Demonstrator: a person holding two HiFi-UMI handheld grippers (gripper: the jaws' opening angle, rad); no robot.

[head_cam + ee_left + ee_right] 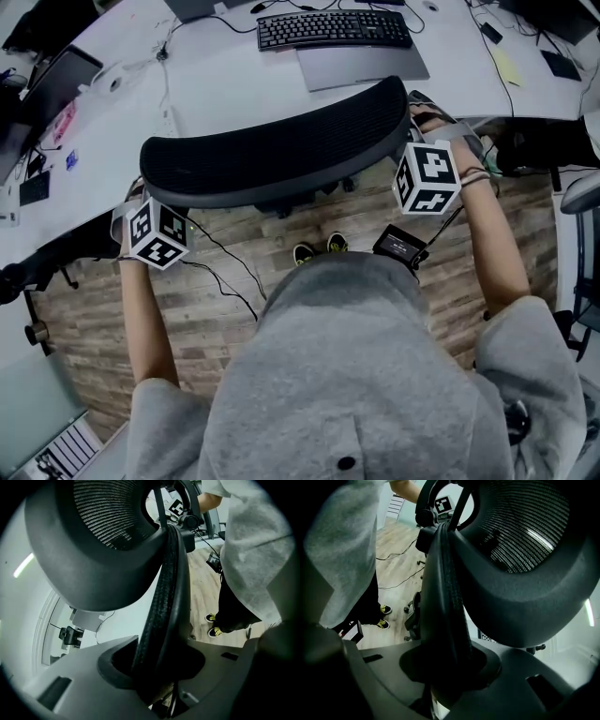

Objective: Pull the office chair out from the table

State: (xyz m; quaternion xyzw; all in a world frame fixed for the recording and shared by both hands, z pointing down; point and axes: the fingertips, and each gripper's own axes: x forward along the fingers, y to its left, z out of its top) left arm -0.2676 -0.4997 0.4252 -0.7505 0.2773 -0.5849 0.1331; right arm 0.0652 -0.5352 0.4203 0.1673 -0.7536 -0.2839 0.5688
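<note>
you are clamping the office chair [281, 155] by its backrest at both ends. your left gripper [158, 667] is pinching the backrest's padded left rim, which is running up between its fingers [70, 686]. your right gripper [446, 667] is pinching the right rim the same way, jaws pressing on either face. the chair is standing at the near edge of the white table [234, 80], its backrest on your side of the keyboard [333, 28].
</note>
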